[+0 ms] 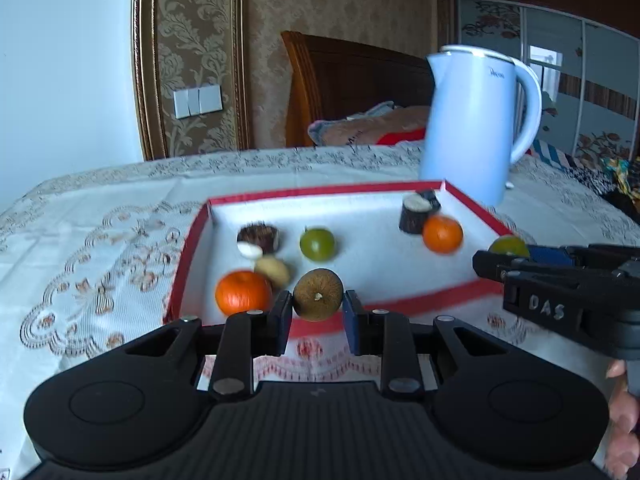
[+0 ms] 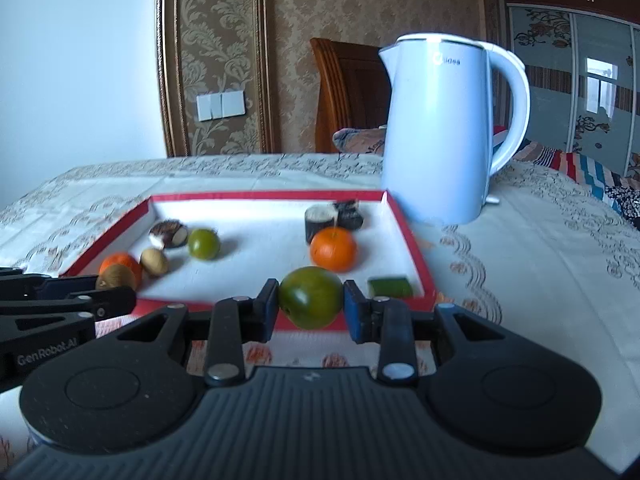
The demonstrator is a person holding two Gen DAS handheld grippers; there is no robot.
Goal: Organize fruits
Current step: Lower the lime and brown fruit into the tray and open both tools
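1. Kettle [image 2: 440, 128]: smooth, glossy plastic, pale blue.
2. Tablecloth [image 1: 92, 240]: matt cloth, embroidered lace pattern.
3. Tray [image 2: 412, 240]: matt red-edged card, white inside.
4. Headboard [image 1: 348, 80]: polished brown wood.

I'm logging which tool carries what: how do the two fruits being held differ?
The fruit in the left tool is a brownish fruit, dull-skinned with a small pale stem spot facing the camera. The fruit in the right tool is a green fruit, darker, glossy and smooth. Both are round, clamped between the pads, near the red-rimmed tray.

soft daylight, motion blur, fisheye warping
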